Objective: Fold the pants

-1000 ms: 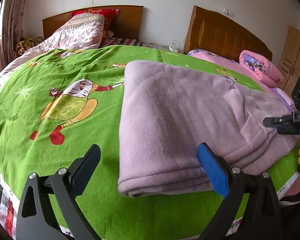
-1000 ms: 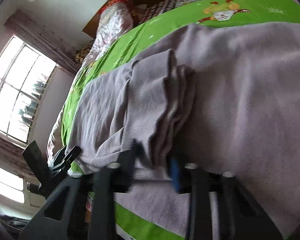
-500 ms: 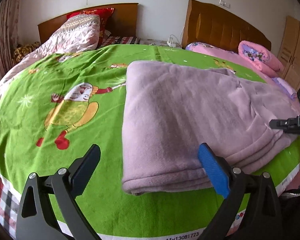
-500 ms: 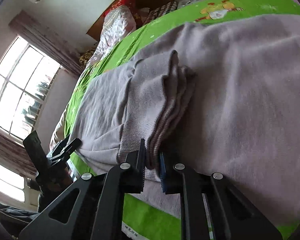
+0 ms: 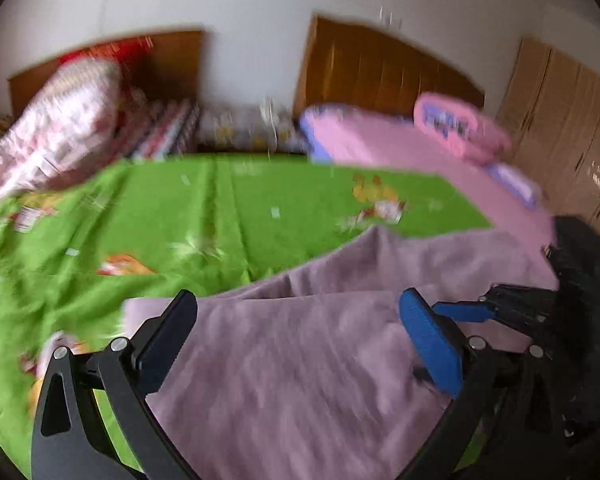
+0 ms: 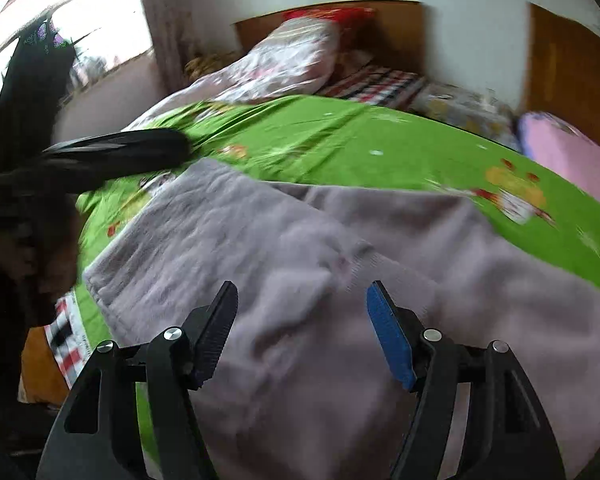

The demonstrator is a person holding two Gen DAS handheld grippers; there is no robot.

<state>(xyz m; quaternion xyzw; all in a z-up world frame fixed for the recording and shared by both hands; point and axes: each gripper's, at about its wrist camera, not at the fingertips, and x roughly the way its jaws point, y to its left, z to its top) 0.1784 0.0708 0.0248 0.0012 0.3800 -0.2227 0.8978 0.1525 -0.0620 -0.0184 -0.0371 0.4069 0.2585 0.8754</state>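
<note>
The lilac pants (image 5: 300, 360) lie folded on the green cartoon bedspread (image 5: 220, 216), near its front edge. They also fill the lower part of the right wrist view (image 6: 300, 280), with one layer folded over another. My left gripper (image 5: 296, 320) is open and empty, just above the pants. My right gripper (image 6: 302, 308) is open and empty over the pants, its jaws wide apart. The right gripper also shows at the right edge of the left wrist view (image 5: 512, 308). Both views are blurred by motion.
A patterned quilt (image 5: 56, 128) and red pillow lie at the wooden headboard (image 5: 172, 60). A second bed with pink bedding (image 5: 420, 148) stands to the right, a wooden wardrobe (image 5: 572, 128) beyond it. A window (image 6: 60, 40) is on the left.
My right gripper has let go of the pants fold and opened wide. Both grippers have swung up and turned toward the headboard. The left gripper now hangs over the pants.
</note>
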